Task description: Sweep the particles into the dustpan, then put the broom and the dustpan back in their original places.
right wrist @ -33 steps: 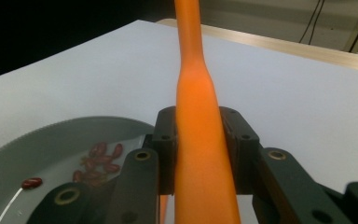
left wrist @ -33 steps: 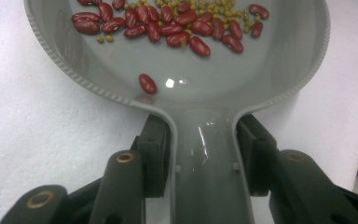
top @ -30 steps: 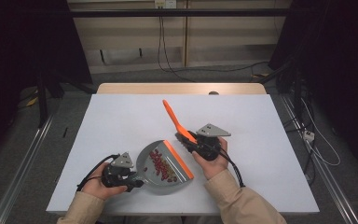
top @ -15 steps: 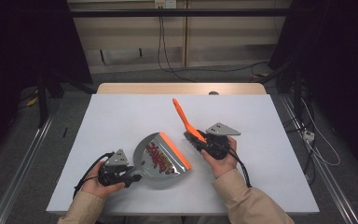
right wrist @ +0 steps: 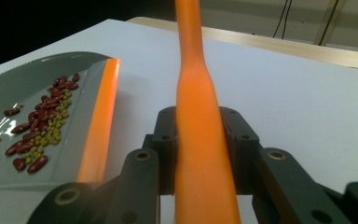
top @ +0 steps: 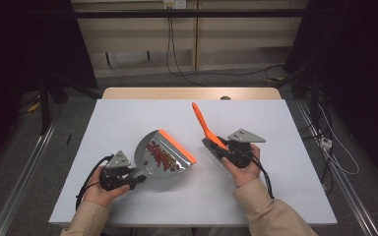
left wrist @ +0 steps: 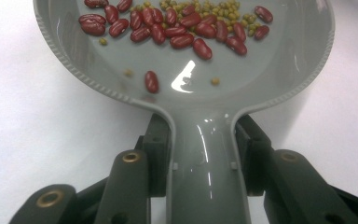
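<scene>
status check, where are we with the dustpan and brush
Left gripper clamped on grey dustpan handle. Right gripper clamped on orange brush handle. Beans in pan. Nothing in the way.

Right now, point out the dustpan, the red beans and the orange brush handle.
dustpan (top: 145, 150): high view, bare grey pan floor near the back wall.
red beans (left wrist: 182, 41): left gripper view, one bean in the heap.
orange brush handle (right wrist: 200, 107): right gripper view, the shaft between the jaws.

The right gripper (top: 220, 146) draws the brush (top: 204, 125) off to the right, now well apart from the dustpan (top: 163, 155).
</scene>
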